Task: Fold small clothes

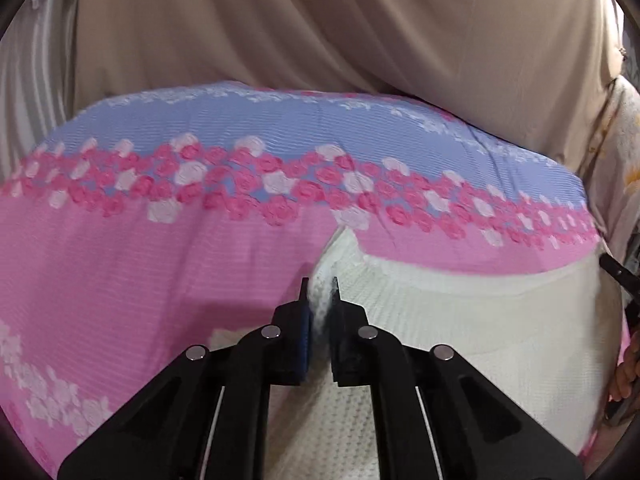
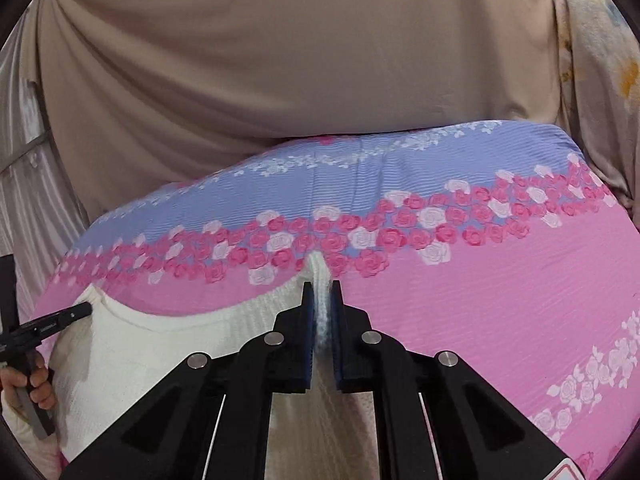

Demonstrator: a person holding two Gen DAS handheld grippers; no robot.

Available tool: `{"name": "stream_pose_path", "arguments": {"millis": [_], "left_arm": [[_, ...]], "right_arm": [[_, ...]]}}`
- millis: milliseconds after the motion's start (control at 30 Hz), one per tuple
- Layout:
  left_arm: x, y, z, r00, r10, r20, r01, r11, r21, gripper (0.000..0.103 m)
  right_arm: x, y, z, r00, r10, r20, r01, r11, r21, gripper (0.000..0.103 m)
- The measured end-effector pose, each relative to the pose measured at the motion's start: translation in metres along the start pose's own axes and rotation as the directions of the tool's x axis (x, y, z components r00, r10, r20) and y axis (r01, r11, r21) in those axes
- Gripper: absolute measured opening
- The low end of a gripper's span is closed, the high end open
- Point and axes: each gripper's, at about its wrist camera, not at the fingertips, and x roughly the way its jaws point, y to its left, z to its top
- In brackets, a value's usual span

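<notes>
black linkage arms fill the near edge of both wrist views, and each ends in a tool pressed together on a pinch of the white waffle-knit cotton garment (image 1: 460,320): the left tool (image 1: 319,285) has a ridge of the knit squeezed between its blue-padded fingers, and the right tool (image 2: 321,289) grips a like ridge the same way

the garment lies on the pink and lilac rose-printed bedsheet (image 1: 120,264), on the near part of the bed, with beige draped cloth (image 1: 320,20) rising at the far side; seen from the left tool the bulk of the white knit spreads to the right, and from the right tool it spreads to the left, so the cloth spans between the two pinches, its long axis running left to right across the bed; the person's hand (image 2: 34,384) on the left tool's handle shows at the left edge of the right view

both hands look equally close to the edge they hold, so neither leads; my judgement is that the coming fold depends on carrying this held edge over the rest of the body while keeping the two pinches level, or the fold line will run askew
</notes>
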Motion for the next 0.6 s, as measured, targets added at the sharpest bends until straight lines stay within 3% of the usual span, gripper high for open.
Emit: {"name": "stream_pose_path", "arguments": {"millis": [67,100,267,300,367,400,433,467,500,600], "left_arm": [[0.026,0.004,-0.005,0.997,0.03,-0.067,-0.03,1.0,-0.003,0.006],[0.04,0.005,-0.012,0.995,0.057,-0.088,-0.057,0.998,0.0,0.007],[0.027,0.003,-0.014,0.994,0.095,-0.061,-0.095,0.995,-0.005,0.013],[0.02,0.004,-0.015,0.994,0.1,-0.048,-0.101,0.995,-0.018,0.016],[-0.006,0.002,-0.018,0.996,0.088,0.001,-0.088,0.996,-0.028,0.022],[-0.027,-0.001,-0.024,0.995,0.089,0.038,-0.088,0.996,-0.024,0.031],[-0.044,-0.004,-0.027,0.995,0.077,0.067,-0.076,0.997,-0.019,0.037],[-0.056,-0.007,-0.032,0.995,0.062,0.082,-0.061,0.998,-0.014,0.05],[-0.071,-0.013,-0.039,0.995,0.043,0.091,-0.043,0.999,-0.003,0.054],[-0.091,-0.028,-0.061,0.997,-0.003,0.072,0.0,0.999,0.039,0.054]], "right_arm": [[0.049,-0.014,-0.014,0.985,-0.051,-0.165,0.053,0.999,0.009,0.007],[0.054,-0.015,-0.017,0.984,-0.049,-0.171,0.052,0.999,0.013,0.007],[0.022,0.004,-0.007,0.988,-0.125,-0.089,0.125,0.992,-0.008,0.014],[0.005,0.01,-0.009,0.993,-0.106,-0.048,0.107,0.994,0.009,0.022],[-0.023,0.023,-0.013,0.999,-0.046,0.005,0.046,0.999,0.008,0.022],[-0.036,0.037,-0.018,1.0,0.004,0.017,-0.004,1.0,-0.009,0.024],[-0.045,0.053,-0.025,0.998,0.056,0.008,-0.055,0.998,-0.038,0.025],[-0.049,0.067,-0.031,0.996,0.093,-0.007,-0.093,0.994,-0.065,0.025],[-0.053,0.086,-0.041,0.99,0.135,-0.032,-0.137,0.986,-0.097,0.025],[-0.046,0.134,-0.069,0.964,0.232,-0.129,-0.252,0.955,-0.16,0.025]]}}
